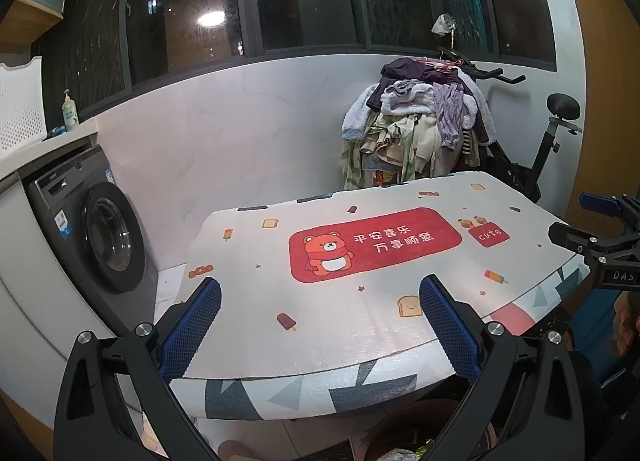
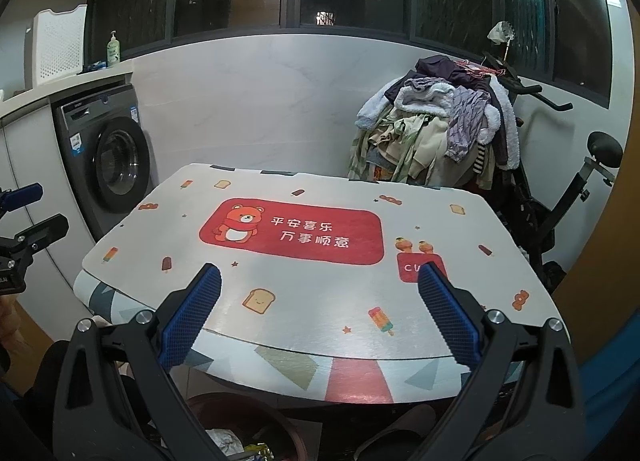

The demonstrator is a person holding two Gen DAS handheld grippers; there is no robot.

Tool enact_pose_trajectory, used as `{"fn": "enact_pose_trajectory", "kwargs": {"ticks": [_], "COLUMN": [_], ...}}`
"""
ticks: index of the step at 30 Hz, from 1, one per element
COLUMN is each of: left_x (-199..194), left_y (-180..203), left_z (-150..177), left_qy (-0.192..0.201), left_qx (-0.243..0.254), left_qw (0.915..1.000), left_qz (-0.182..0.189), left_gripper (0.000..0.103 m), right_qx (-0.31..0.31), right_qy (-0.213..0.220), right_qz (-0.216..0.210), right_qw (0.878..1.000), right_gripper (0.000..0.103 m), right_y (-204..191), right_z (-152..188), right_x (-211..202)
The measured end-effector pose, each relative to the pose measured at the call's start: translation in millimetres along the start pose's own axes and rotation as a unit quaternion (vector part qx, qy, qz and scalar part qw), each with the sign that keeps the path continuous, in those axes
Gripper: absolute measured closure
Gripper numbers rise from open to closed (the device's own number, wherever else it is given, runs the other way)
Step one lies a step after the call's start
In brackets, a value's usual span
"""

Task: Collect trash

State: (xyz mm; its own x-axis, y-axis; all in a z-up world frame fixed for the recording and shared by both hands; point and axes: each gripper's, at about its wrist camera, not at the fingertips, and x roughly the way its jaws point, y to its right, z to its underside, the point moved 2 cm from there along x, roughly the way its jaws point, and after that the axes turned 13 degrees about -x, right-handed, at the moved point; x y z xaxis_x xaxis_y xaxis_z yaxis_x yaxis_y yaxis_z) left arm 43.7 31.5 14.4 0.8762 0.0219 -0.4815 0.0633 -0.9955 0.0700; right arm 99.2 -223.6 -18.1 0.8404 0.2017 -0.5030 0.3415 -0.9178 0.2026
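My left gripper (image 1: 320,289) is open and empty, held over the near edge of the table (image 1: 280,389). My right gripper (image 2: 320,275) is open and empty too, over the table's near edge (image 2: 360,373). The table carries a white mat with a red bear panel (image 1: 372,243), also in the right wrist view (image 2: 292,231); no loose trash shows on it. Below the table edge a dark red bin (image 2: 248,421) holds crumpled wrappers (image 2: 228,443); its rim and trash also show in the left wrist view (image 1: 400,455). The right gripper shows at the right edge of the left wrist view (image 1: 592,229).
A grey washing machine (image 1: 100,233) stands left under a counter with a soap bottle (image 1: 70,111) and a white basket (image 1: 20,101). A heap of clothes (image 1: 416,129) hangs on an exercise bike (image 2: 560,197) behind the table's right side. Dark windows fill the back wall.
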Motion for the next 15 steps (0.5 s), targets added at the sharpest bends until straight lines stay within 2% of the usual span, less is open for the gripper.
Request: {"fn": "enact_pose_trajectory", "kwargs": {"ticks": [15], "left_x": [1.8], "left_y": [3.2], "left_z": [2.0], "left_qy": [-0.005], "left_qx": [0.007], "left_qw": [1.0000], "left_qz": [-0.004], "left_gripper": [0.006], "right_qx": [-0.002], "right_qy": [-0.002], "right_qz": [0.006], "right_qw": [1.000], "right_gripper": [0.006], "right_y": [2.6], "right_z": [-1.0], "right_x": [-0.3]}}
